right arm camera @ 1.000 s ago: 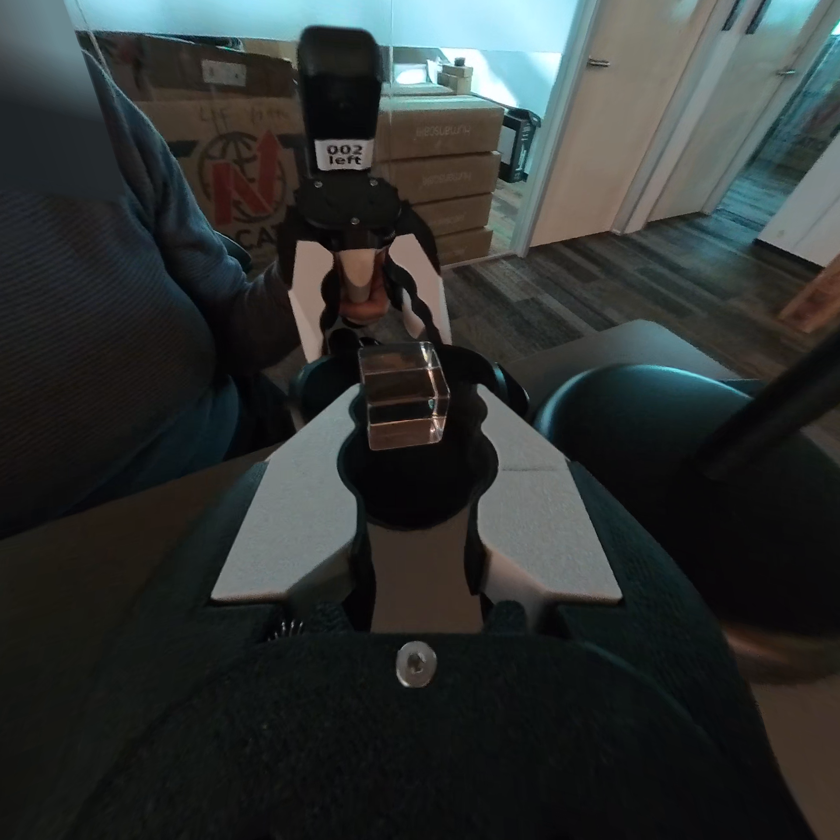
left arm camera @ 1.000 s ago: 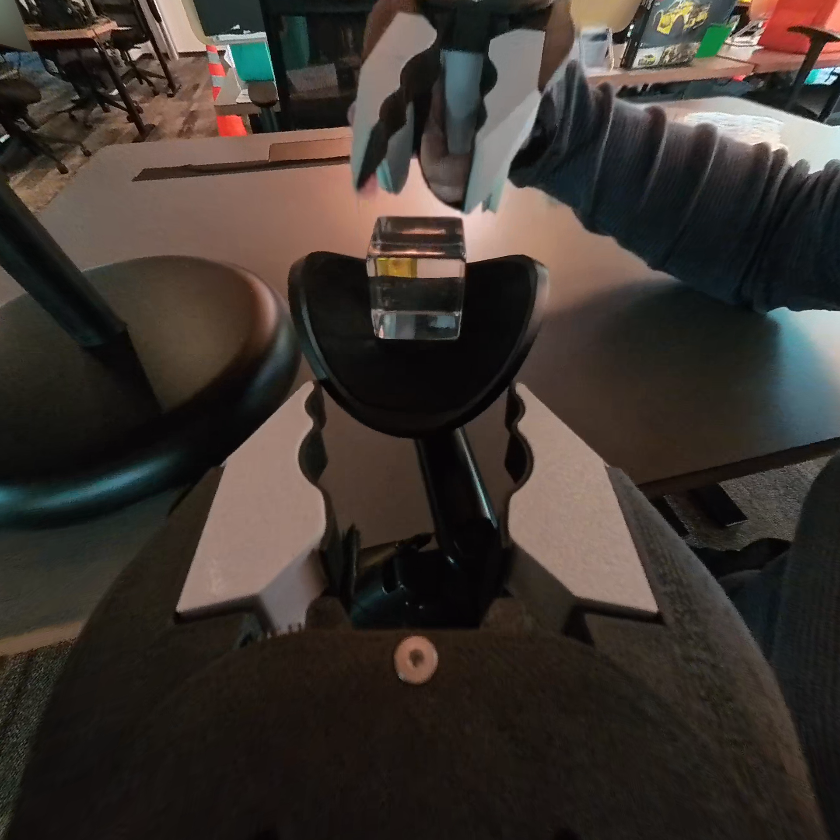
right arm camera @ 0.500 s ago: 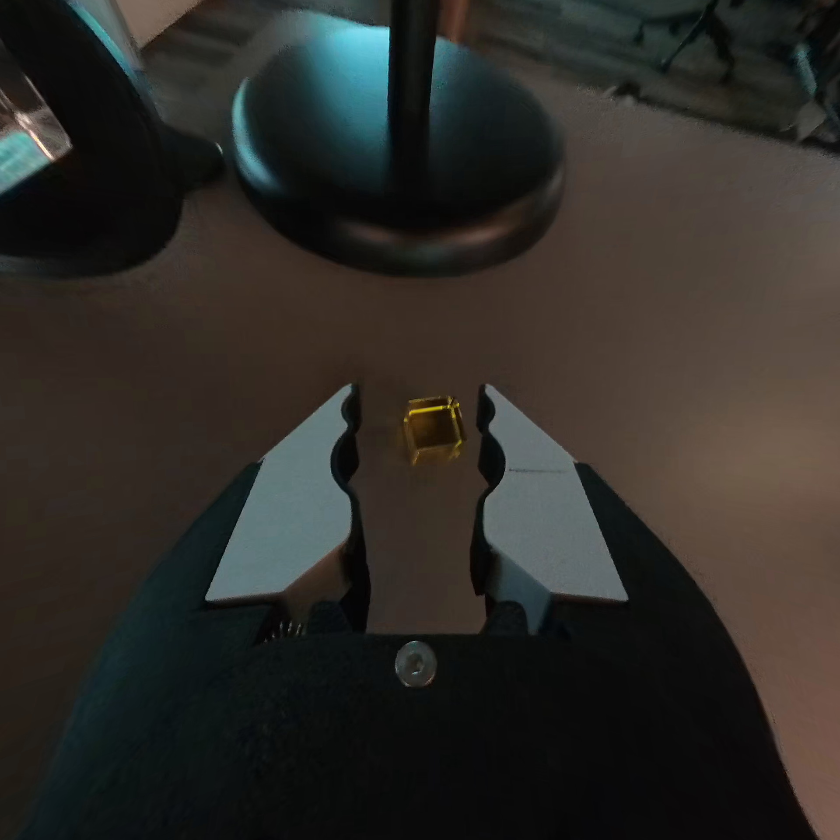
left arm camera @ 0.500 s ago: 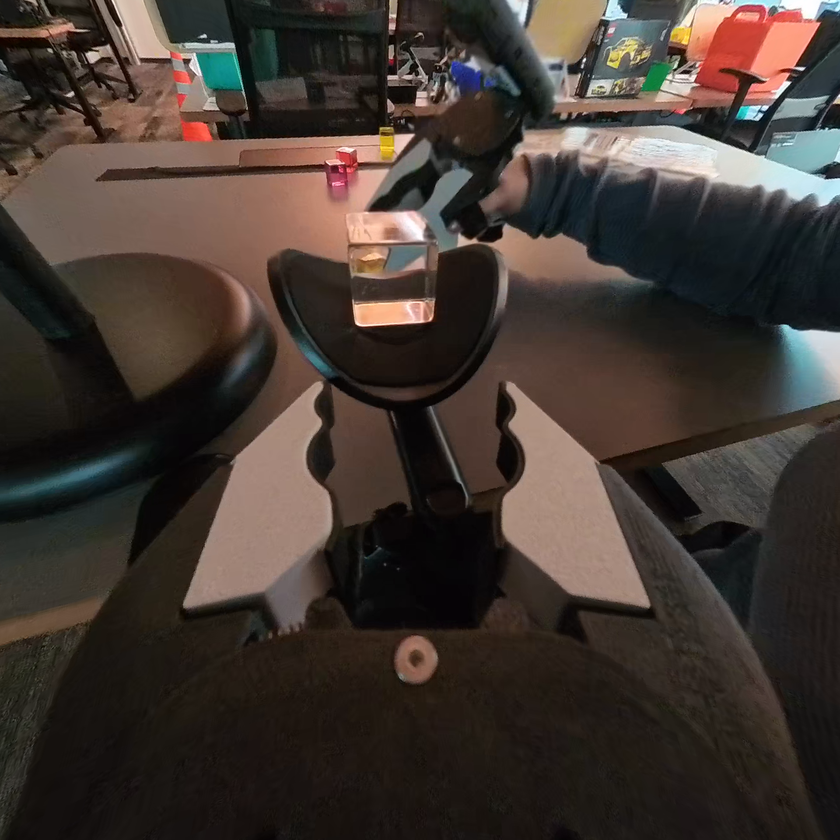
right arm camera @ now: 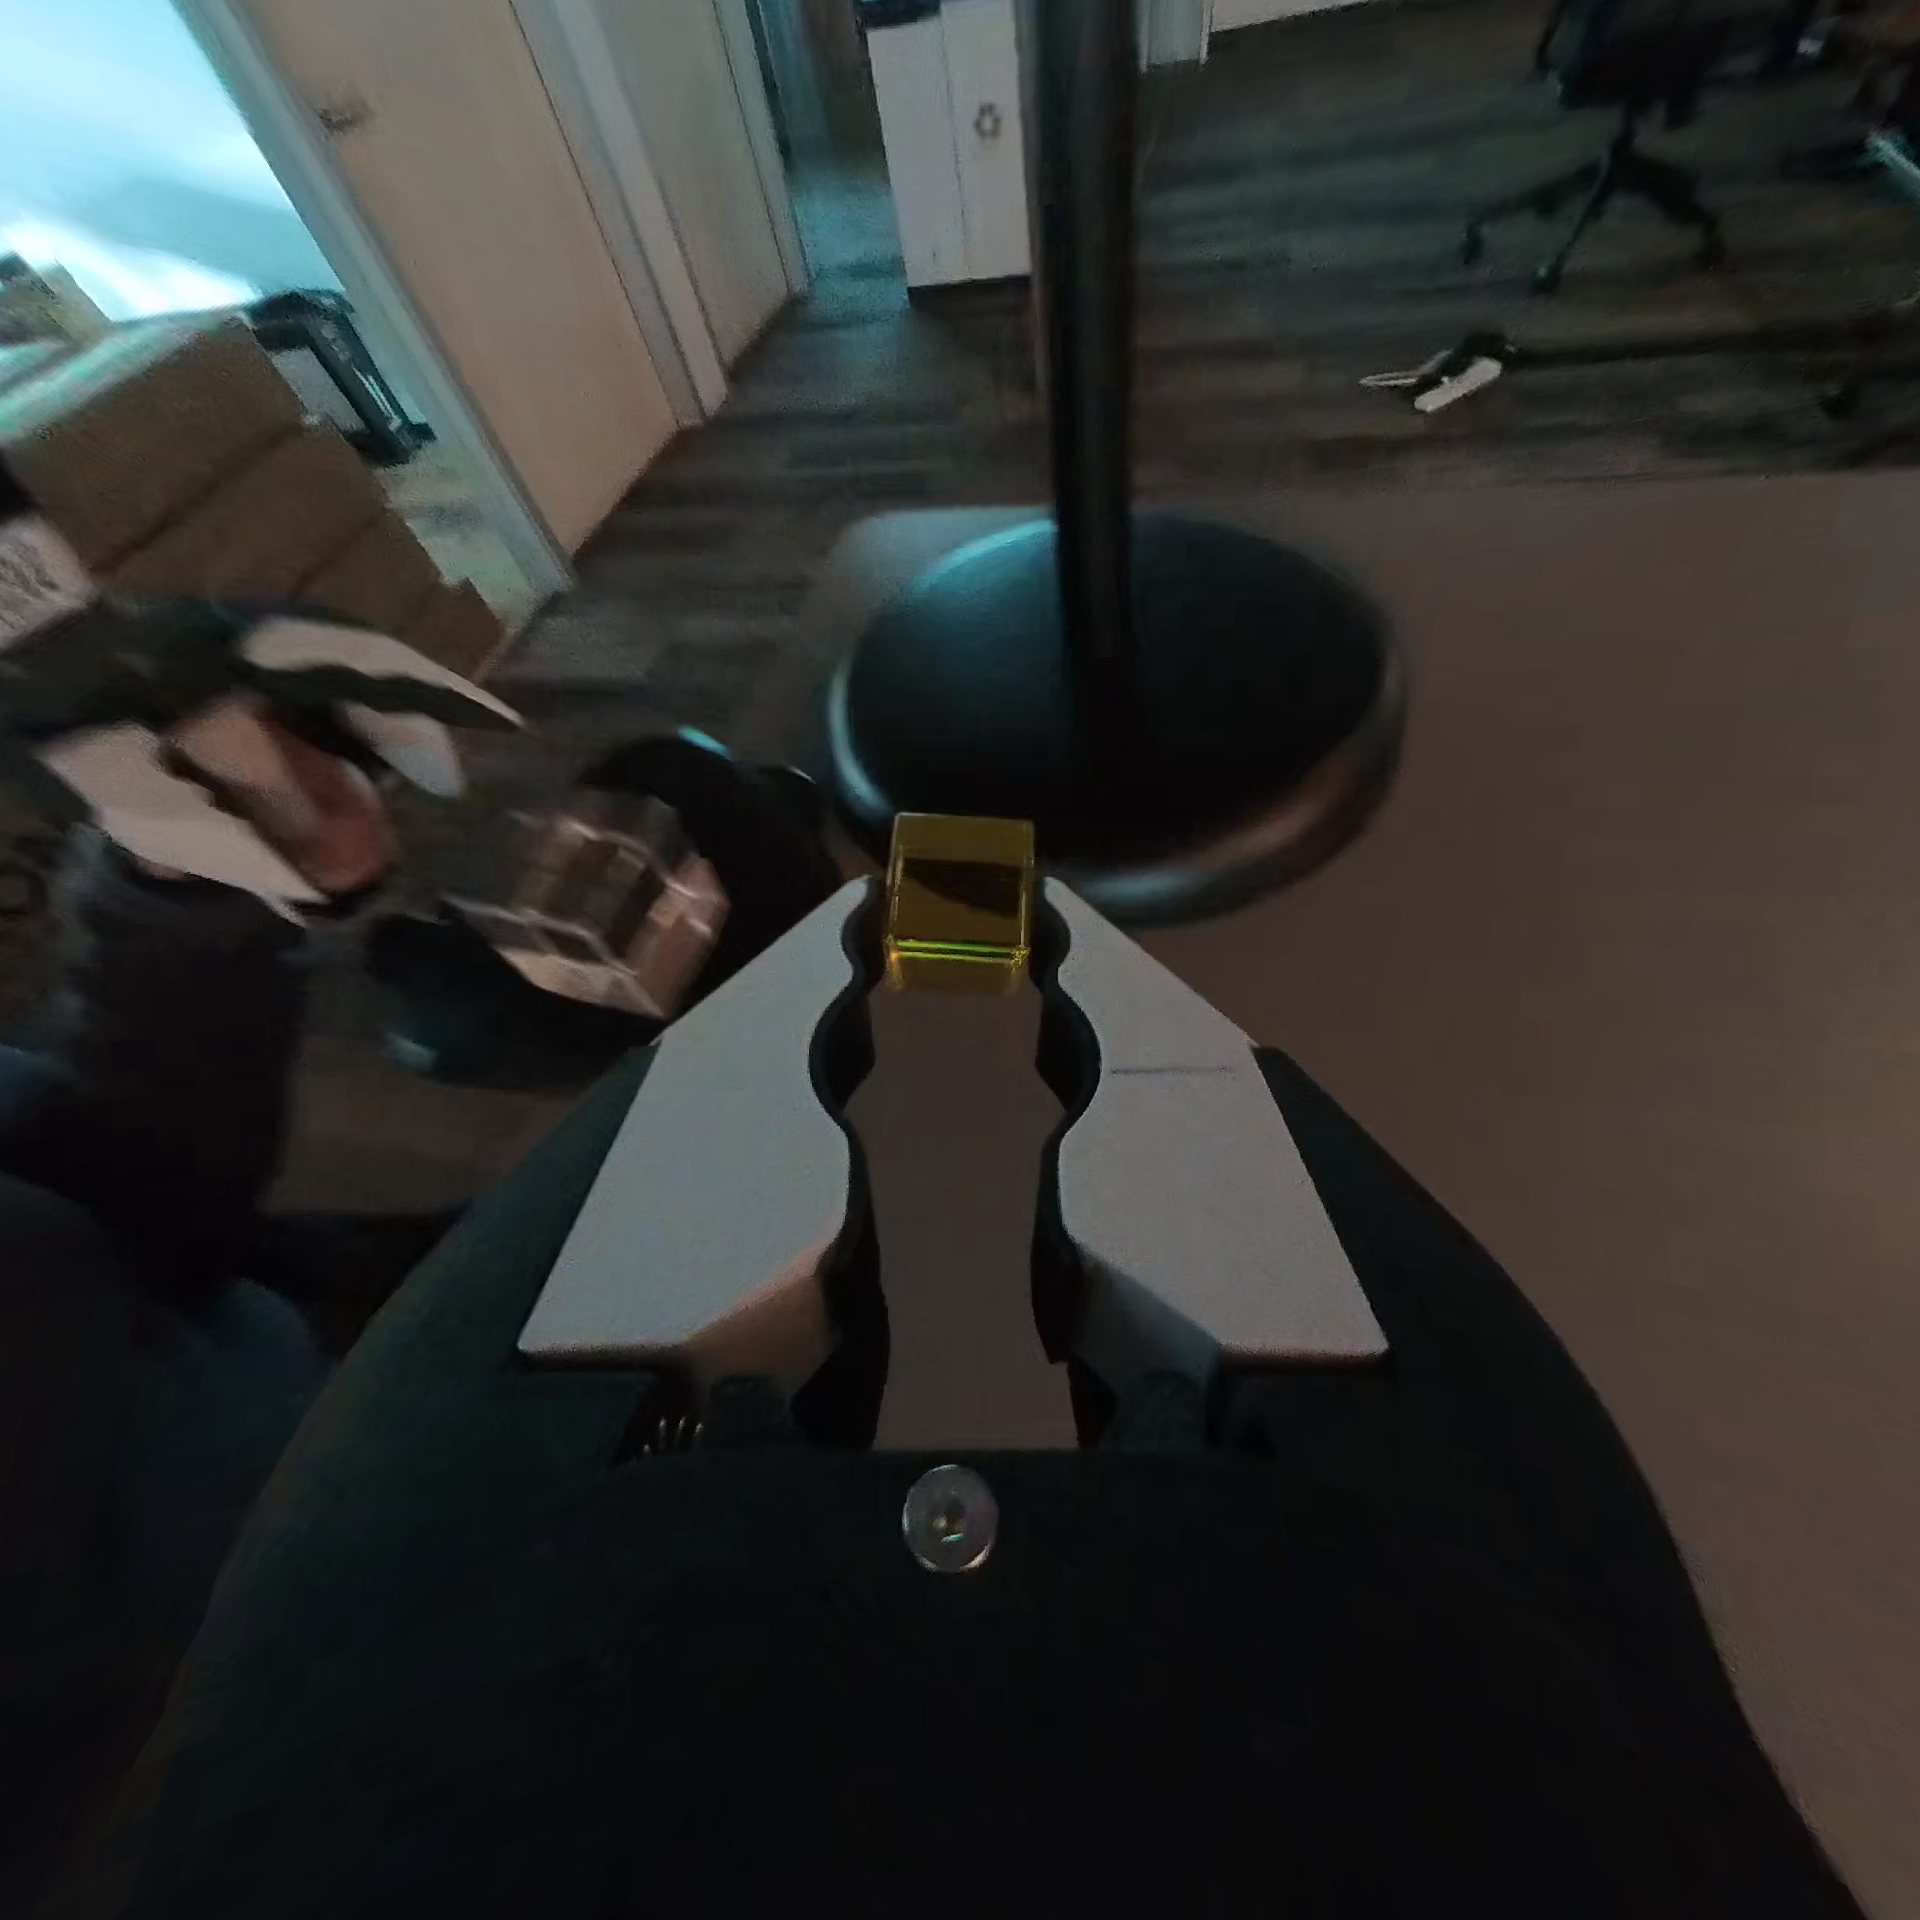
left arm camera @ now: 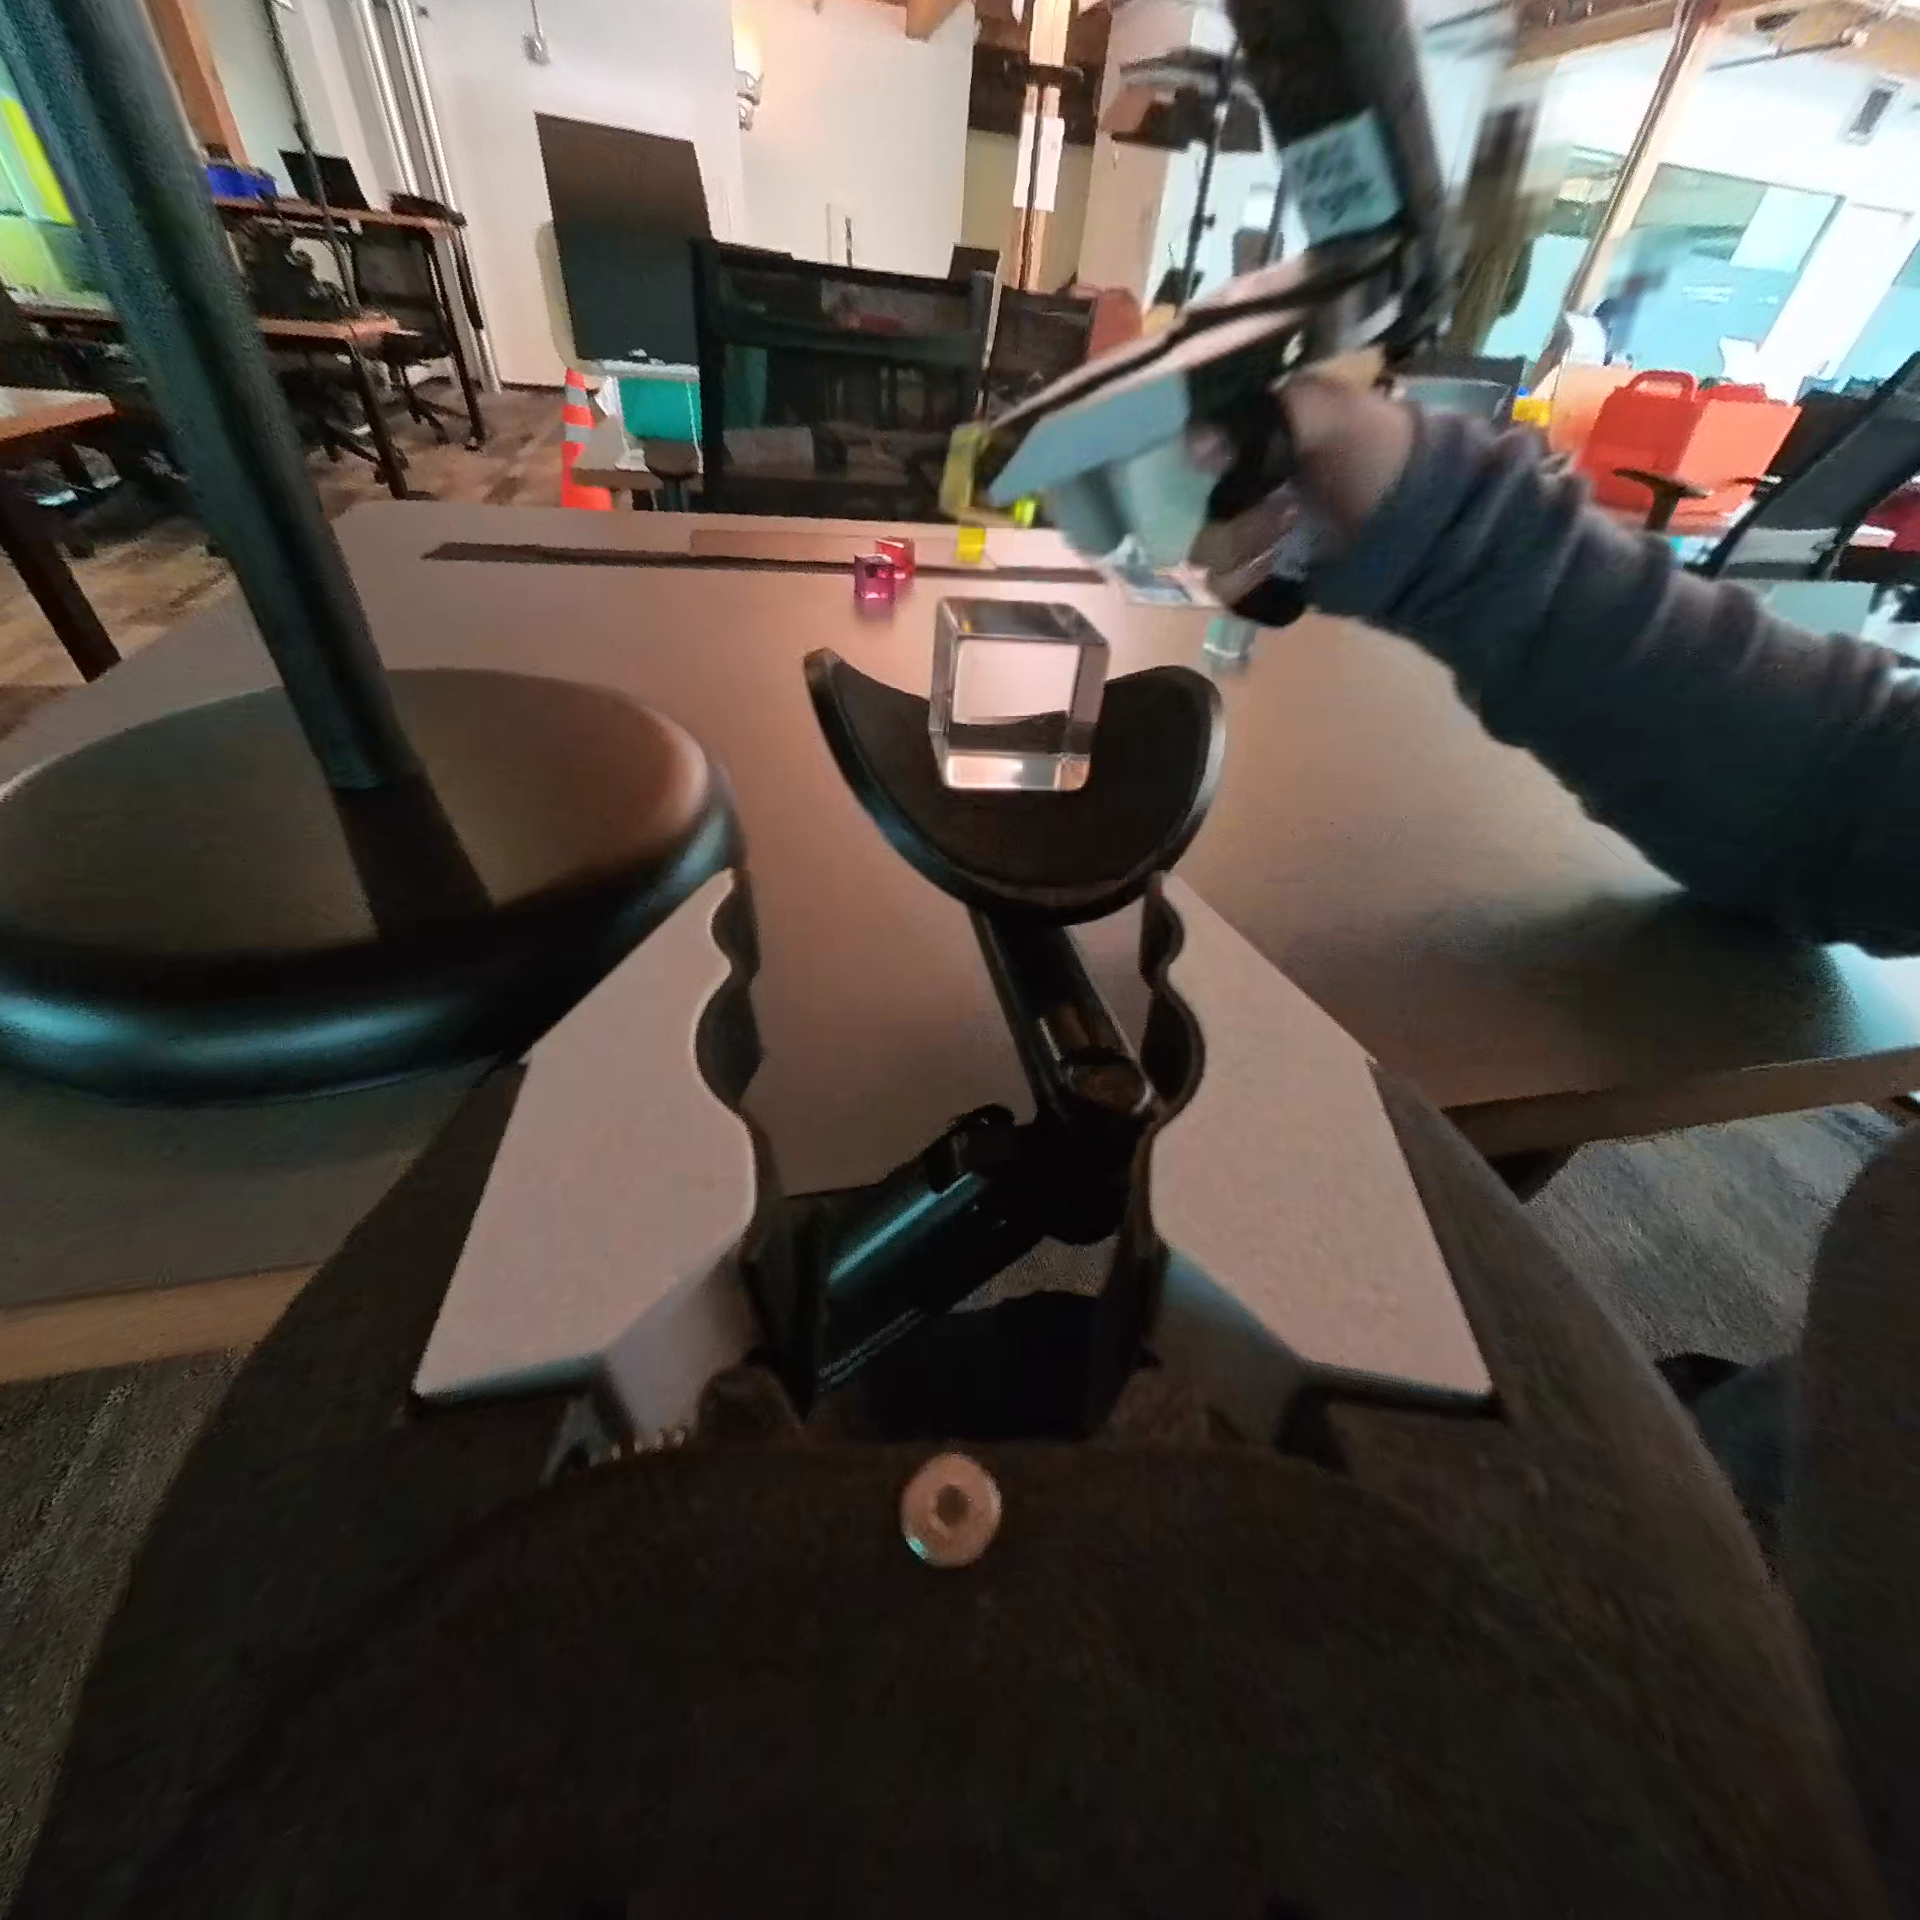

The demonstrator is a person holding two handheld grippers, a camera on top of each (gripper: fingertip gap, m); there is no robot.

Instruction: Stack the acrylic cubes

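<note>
Right wrist view: clear cube and left claw blurred.

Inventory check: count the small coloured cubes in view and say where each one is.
4: yellow cube in the right gripper; magenta cube, red cube and another yellow cube on the far table. More may be hidden.

Colours: mostly black, brown, grey-white, with small bright cubes.
Yellow see-through cube; clear colourless cube on black crescent cradle; black round stand base; brown table; magenta and red cubes; grey-white fingers; dark ribbed sleeve.
</note>
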